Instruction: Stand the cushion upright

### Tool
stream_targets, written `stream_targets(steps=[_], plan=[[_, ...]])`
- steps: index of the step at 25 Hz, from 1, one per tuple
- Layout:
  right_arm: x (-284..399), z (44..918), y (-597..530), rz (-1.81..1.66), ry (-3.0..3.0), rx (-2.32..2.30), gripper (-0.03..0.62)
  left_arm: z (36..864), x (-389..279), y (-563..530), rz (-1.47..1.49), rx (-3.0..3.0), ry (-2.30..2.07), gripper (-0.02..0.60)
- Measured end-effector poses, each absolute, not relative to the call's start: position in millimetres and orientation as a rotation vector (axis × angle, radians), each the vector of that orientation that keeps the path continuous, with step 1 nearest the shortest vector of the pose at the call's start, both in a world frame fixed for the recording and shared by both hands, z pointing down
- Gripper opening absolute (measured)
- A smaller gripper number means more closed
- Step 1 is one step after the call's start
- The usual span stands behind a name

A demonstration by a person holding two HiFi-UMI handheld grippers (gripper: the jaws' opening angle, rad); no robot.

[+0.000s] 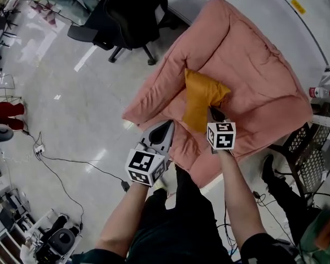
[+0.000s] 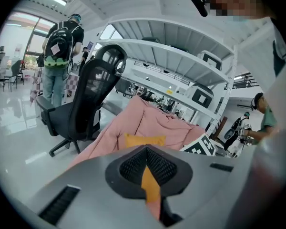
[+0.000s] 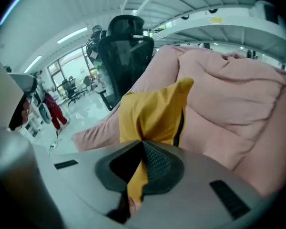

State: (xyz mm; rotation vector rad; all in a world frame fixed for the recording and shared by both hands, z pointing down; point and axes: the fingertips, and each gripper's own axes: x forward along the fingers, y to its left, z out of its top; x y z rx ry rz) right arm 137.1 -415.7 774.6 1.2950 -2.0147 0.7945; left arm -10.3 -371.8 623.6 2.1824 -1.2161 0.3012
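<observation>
A mustard-yellow cushion (image 1: pixel 201 95) is lifted off the seat of a big pink padded lounger (image 1: pixel 253 65). It hangs crumpled, with its upper corners pointing up. My right gripper (image 1: pixel 215 115) is shut on the cushion's lower right corner. In the right gripper view the yellow fabric (image 3: pixel 152 113) runs down into the closed jaws of the right gripper (image 3: pixel 143 146). My left gripper (image 1: pixel 166 130) hovers at the lounger's front left edge, jaws together, apart from the cushion. In the left gripper view the cushion (image 2: pixel 144 140) shows beyond the left gripper (image 2: pixel 147 151), with only a thin slit between the jaws.
A black office chair (image 1: pixel 126 15) stands on the floor beyond the lounger's left side. A metal wire rack (image 1: pixel 313 153) and a bottle (image 1: pixel 319 92) are at the right. Cables (image 1: pixel 71 164) trail over the floor at left. A person with a backpack (image 2: pixel 62 46) stands far off.
</observation>
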Motion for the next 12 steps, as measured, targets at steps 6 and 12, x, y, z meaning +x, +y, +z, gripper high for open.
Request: stream_targets(steps=[6, 12], plan=[[158.4, 746.5, -444.6, 0.941, -2.104, 1.501, 0.009, 610.4, 14.7, -385.0, 0.322, 2.242, -1.171, 0.006], [170.7, 749.9, -471.0, 1.104, -2.124, 1.585, 0.009, 609.9, 29.7, -395.0, 0.344, 2.264, -1.145, 0.006]])
